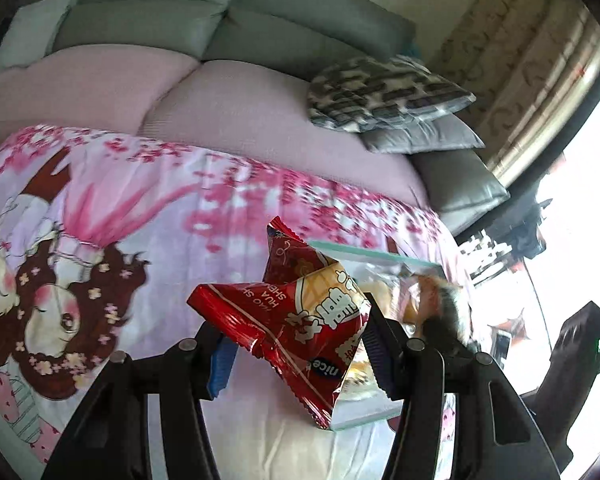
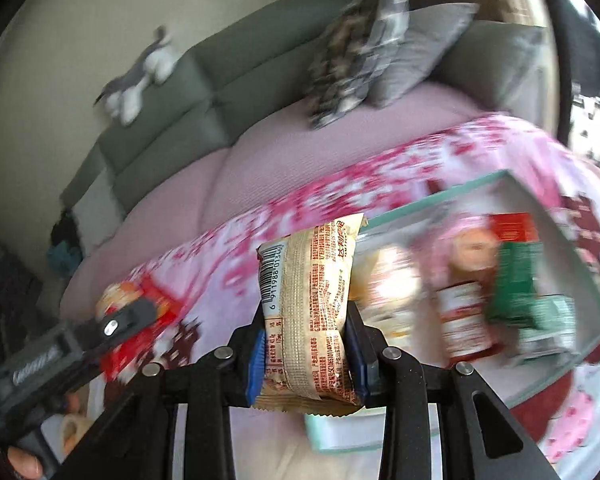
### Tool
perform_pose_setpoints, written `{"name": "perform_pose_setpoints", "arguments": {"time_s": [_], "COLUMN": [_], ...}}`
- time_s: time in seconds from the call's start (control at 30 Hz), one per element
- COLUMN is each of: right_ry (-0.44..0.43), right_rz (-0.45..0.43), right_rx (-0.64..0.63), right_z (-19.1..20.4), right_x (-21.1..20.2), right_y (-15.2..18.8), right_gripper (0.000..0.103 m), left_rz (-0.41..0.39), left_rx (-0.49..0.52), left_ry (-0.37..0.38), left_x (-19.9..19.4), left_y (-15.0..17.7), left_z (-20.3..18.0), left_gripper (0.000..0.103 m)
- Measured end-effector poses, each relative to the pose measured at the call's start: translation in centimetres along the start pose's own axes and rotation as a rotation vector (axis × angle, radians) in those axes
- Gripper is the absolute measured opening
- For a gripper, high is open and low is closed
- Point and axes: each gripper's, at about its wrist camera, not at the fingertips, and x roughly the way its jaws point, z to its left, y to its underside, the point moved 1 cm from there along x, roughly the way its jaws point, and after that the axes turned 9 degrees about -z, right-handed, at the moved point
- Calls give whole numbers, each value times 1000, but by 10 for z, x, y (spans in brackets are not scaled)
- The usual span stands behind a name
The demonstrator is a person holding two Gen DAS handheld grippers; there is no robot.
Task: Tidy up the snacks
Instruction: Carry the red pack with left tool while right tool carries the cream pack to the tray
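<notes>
**Two packets held, tray not yet reached**

Left gripper (image 1: 296, 344): clamped on a red snack packet (image 1: 296, 320), pinched across its middle between the blue pads. Packet carried clear of the cartoon-print blanket (image 1: 100, 220); long axis slanted, one sealed end toward 10 o'clock, the other toward 5 o'clock, print upside down to the camera. Second red wrapper corner visible just behind, at 12 o'clock; whether separate or part of the same packet, not clear.

Right gripper (image 2: 306, 354): closed on a beige snack packet (image 2: 308, 304), back side with barcode facing the camera. Long axis near upright, top seal tipped slightly toward 1 o'clock, bottom seal hanging below the pads.

Pale green tray (image 2: 428, 204): on the blanket at 3 o'clock of the beige packet, already stocked with blurred cartons and packets.

Step judged in hand: transport toward the tray. Next move likely calls for swinging each packet over the rim, lowering into a free gap, then releasing.
</notes>
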Motion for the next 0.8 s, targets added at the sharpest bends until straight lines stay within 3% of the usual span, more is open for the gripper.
{"name": "perform_pose_setpoints", "arguments": {"time_s": [0.2,0.4,0.8], "right_ry": [181,205,187], "right_rz": [-77,-88,-35], "right_rx": [92,108,104], "right_z": [-66,-90,-108], "right_x": [-31,-43,-30], "right_y": [-17,-24,-20], "right_gripper": [36,36,36], "left_rz": [75,120,209], "left_rx": [64,145,265], "left_ry": [86,123,111], "left_x": [14,26,63], "left_y": [22,48,85], "left_z": [-46,-88,-124], "left_gripper": [58,58,59]}}
